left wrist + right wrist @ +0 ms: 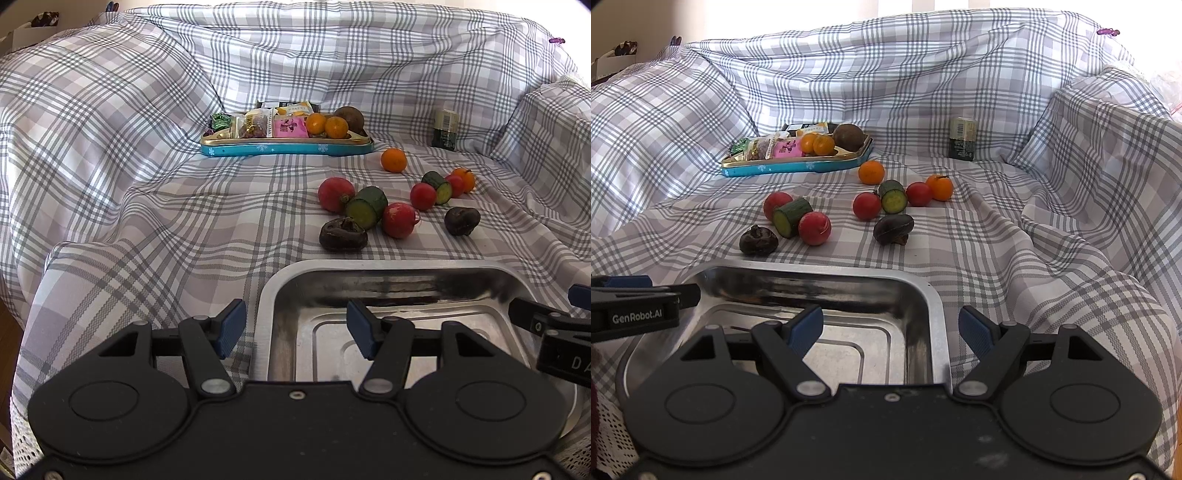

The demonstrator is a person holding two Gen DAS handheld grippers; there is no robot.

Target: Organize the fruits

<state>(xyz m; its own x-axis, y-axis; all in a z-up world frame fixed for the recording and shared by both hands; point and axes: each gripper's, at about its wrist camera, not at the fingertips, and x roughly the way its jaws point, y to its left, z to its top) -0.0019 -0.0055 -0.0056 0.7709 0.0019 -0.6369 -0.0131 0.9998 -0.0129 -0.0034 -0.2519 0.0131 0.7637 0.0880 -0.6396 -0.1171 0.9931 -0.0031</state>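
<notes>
Covering the whole desk is a grey plaid cloth (1015,236), and nearest of all lies the steel tray (932,306), empty as far as its visible floor shows, so the sorting looks barely begun. Beyond the tray, well apart from it, the blue tin (284,148) holds snack packets, two small oranges and a brown round fruit. Between tray and tin the loose produce waits: two cucumber pieces, red radishes or tomatoes, two oranges and two dark water chestnuts (758,240). The left tool (295,330) hangs wide and empty over the tray's left rim; the right tool (890,330), equally wide and empty, straddles its right rim. A dark jar (962,143) stands beyond the tray, off to its right.
</notes>
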